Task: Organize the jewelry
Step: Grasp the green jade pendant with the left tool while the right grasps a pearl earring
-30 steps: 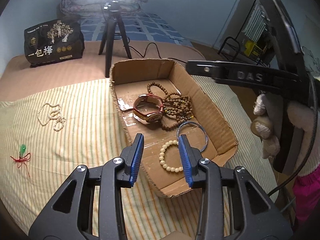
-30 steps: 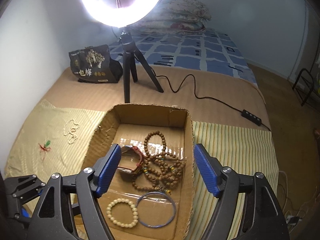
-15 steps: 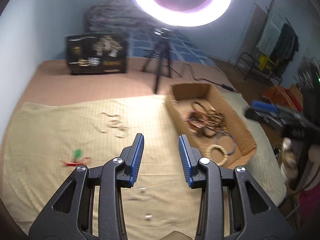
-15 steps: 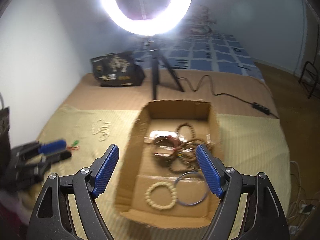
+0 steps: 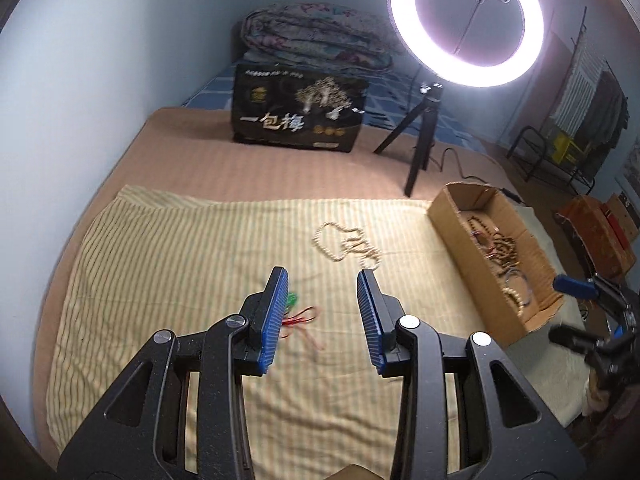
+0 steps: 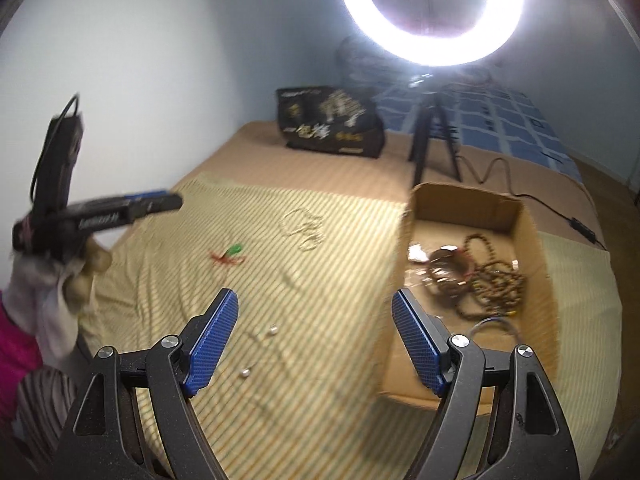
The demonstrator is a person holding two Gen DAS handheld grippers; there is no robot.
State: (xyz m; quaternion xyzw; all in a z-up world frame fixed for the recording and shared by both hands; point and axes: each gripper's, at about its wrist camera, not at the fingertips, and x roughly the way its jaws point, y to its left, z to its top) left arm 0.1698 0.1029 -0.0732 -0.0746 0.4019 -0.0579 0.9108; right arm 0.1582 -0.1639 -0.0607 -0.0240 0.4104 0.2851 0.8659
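My left gripper (image 5: pixel 322 312) is open and empty above the striped cloth (image 5: pixel 180 264). A green pendant on a red cord (image 5: pixel 298 312) lies just past its left fingertip. A pale bead necklace (image 5: pixel 346 242) lies farther off. The cardboard box (image 5: pixel 464 248) at the right holds brown beads, a watch and bangles. My right gripper (image 6: pixel 314 338) is open and empty, left of the box (image 6: pixel 532 240). Two small pearl studs (image 6: pixel 260 350) lie between its fingers. The pendant (image 6: pixel 232 252) and necklace (image 6: pixel 304 228) lie beyond. The left gripper (image 6: pixel 120 210) shows at the left.
A ring light on a tripod (image 5: pixel 420 136) stands behind the box, its cable trailing right. A black printed bag (image 5: pixel 298 114) sits at the back, with folded bedding (image 5: pixel 316 40) behind it. A wall runs along the left. A rack (image 5: pixel 560 148) stands far right.
Both grippers swung left, away from the box, toward the striped cloth. The left one now faces the pendant and the right one faces the two studs. Both stayed open.
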